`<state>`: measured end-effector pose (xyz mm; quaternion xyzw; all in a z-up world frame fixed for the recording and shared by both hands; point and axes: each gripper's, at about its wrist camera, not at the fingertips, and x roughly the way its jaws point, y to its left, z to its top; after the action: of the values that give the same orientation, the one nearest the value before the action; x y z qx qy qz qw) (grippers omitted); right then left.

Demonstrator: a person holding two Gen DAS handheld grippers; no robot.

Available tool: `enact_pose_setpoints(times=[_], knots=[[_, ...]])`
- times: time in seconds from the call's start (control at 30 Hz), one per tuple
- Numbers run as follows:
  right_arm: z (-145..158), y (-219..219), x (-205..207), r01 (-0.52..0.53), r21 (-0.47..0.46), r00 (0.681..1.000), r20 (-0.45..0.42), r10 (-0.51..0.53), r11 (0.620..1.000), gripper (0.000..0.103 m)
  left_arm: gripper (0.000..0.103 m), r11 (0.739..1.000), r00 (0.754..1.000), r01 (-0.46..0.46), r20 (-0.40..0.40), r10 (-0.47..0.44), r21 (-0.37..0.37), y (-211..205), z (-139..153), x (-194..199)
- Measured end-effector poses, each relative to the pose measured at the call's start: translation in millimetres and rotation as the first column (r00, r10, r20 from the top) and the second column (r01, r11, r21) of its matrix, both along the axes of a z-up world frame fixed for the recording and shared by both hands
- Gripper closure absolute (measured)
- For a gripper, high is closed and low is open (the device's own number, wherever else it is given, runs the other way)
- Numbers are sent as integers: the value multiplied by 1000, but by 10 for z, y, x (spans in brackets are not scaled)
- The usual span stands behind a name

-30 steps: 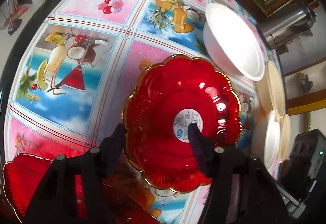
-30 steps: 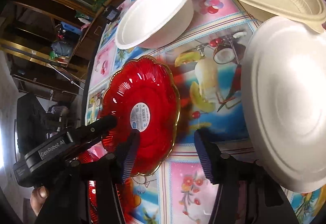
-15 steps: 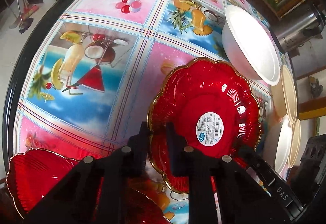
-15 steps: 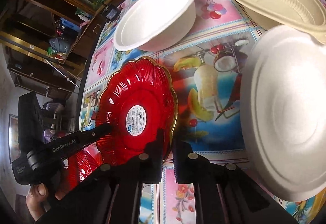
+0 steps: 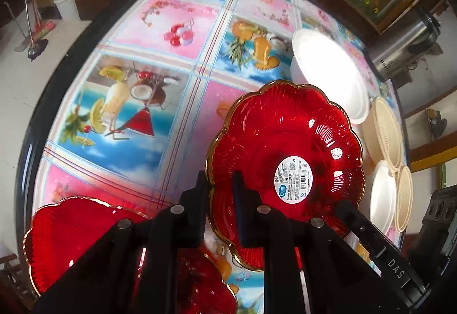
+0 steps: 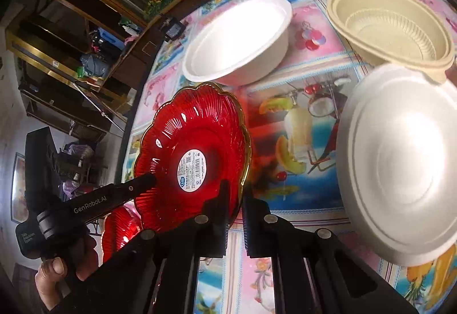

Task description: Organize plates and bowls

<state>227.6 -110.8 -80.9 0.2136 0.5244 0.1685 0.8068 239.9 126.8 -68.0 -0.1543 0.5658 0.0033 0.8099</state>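
Both tongs are clamped on the same red plate right now, one on each side. The left tongs (image 5: 221, 199) are pinching the plate's near-left rim, with one finger under the gold edge and the other on top of the glass. The right tongs (image 6: 235, 197) are doing the same thing on the opposite rim, jaws nearly together with the scalloped edge sandwiched between them.

The red plate (image 5: 285, 168) itself is a ribbed glass one with a gold scalloped rim and a white barcode sticker (image 5: 293, 179) stuck in the middle. It looks tilted rather than lying flat, and whether its bottom touches the tabletop I honestly can't tell.

Closest to the left camera, down in the corner, there's a second red plate (image 5: 74, 239) sitting on the tabletop, partly hidden by the tongs' body. Another bit of red glass pokes out lower down, can't say if it's a third plate.

Past the held plate, the tabletop (image 5: 137, 119) has a loud fruit-and-cocktail printed cloth. A white bowl (image 6: 240, 39) sits just beyond the plate's far rim. Over on the right side there's a beige bowl (image 6: 391, 28), which looks like two nested together, and a big white bowl (image 6: 405, 165) just beside it and nearer the right camera.

Way at the back edge there's a steel kettle-looking thing (image 5: 402, 45).
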Motion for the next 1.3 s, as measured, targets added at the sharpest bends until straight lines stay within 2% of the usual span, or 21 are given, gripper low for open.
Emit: enact_pose_setpoints(times=[0.4, 0.67, 0.93, 1.3], knots=[[466, 254, -464, -77, 8, 990, 122, 75, 997, 95, 89, 999, 988, -51, 147, 52, -11, 250, 521, -549], [650, 615, -797, -171, 9, 972, 165, 167, 985, 95, 89, 993, 970, -118, 211, 121, -28, 603, 673, -1111], [688, 910, -1104, -252, -9, 949, 193, 249, 968, 95, 89, 983, 952, -177, 246, 181, -38, 829, 642, -1526], [442, 1098, -1264, -304, -42, 941, 145, 307, 952, 95, 89, 973, 956, -223, 180, 231, -62, 963, 250, -1738]])
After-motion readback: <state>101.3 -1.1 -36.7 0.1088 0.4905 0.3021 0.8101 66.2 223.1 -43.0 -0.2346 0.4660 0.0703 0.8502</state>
